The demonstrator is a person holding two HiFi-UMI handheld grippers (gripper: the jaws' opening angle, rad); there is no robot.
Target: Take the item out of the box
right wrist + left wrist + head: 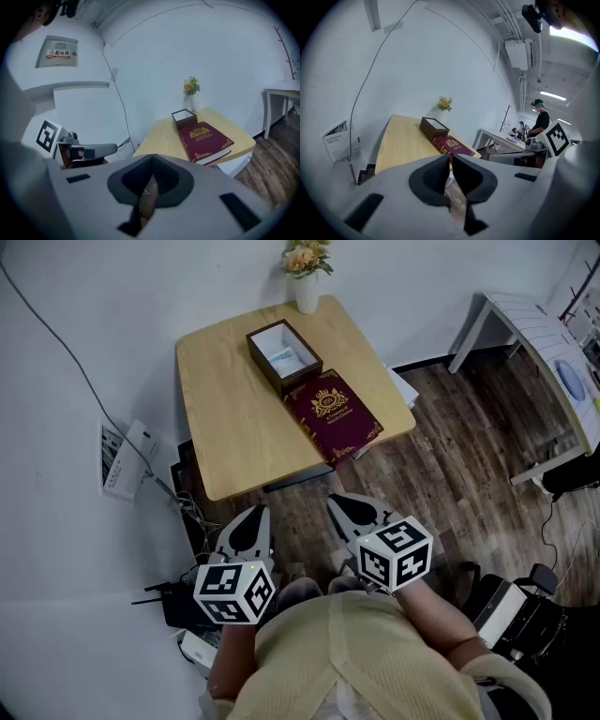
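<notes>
An open dark brown box stands at the far side of the light wooden table, with a pale item lying inside it. A maroon lid with a gold crest lies flat just in front of the box. Both grippers hang close to my body, short of the table's front edge and well away from the box. My left gripper is shut with nothing between its jaws, and so is my right gripper. The left gripper view shows the box and lid beyond the left gripper. From the right gripper the box is far off.
A white vase with flowers stands at the table's far edge behind the box. A white desk is at the right. Cables and a black device lie on the floor at the left. A person stands far off.
</notes>
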